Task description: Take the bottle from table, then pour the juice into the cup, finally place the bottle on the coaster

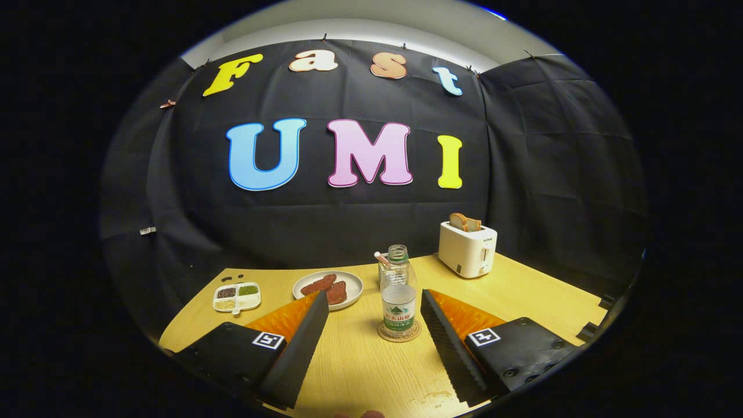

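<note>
The black two-fingered tongs stand wide open, their fingers splayed apart in a broad V, holding nothing. The left finger's ribbed black pad faces inward, orange-backed behind, and the right finger mirrors it. Each finger carries a small square black-and-white marker near its base. Both fingers reach forward, low and level. A fingertip of the person's hand peeks in below.

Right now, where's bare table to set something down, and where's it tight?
Free: the wood between the open gripper's fingers, short of the bottle on its coaster; also the stretch between the sectioned dish and the plate, and the table in front of the toaster. Crowded: behind the bottle, where a holder stands close to plate and bottle.
</note>
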Demonstrator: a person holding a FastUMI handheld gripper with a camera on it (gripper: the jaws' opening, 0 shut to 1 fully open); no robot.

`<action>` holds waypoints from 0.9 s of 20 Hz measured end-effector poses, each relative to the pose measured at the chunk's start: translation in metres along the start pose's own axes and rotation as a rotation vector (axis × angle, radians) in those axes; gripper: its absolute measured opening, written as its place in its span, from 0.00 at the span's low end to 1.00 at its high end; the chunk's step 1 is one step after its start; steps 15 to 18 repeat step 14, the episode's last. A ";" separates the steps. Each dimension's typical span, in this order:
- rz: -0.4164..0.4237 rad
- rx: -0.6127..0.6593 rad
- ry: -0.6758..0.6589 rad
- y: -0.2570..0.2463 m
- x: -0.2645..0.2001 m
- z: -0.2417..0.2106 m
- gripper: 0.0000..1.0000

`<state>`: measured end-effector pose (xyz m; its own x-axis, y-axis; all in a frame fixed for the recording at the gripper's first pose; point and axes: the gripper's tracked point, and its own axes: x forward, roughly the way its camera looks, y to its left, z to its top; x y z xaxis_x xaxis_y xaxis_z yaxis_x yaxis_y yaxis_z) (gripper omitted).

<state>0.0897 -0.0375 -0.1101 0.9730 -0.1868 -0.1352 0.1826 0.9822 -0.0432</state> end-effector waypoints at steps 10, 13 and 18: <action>0.068 0.018 -0.012 -0.011 -0.019 0.028 0.98; 0.078 0.032 -0.020 -0.018 -0.023 0.037 0.98; 0.080 0.033 -0.020 -0.020 -0.024 0.038 0.98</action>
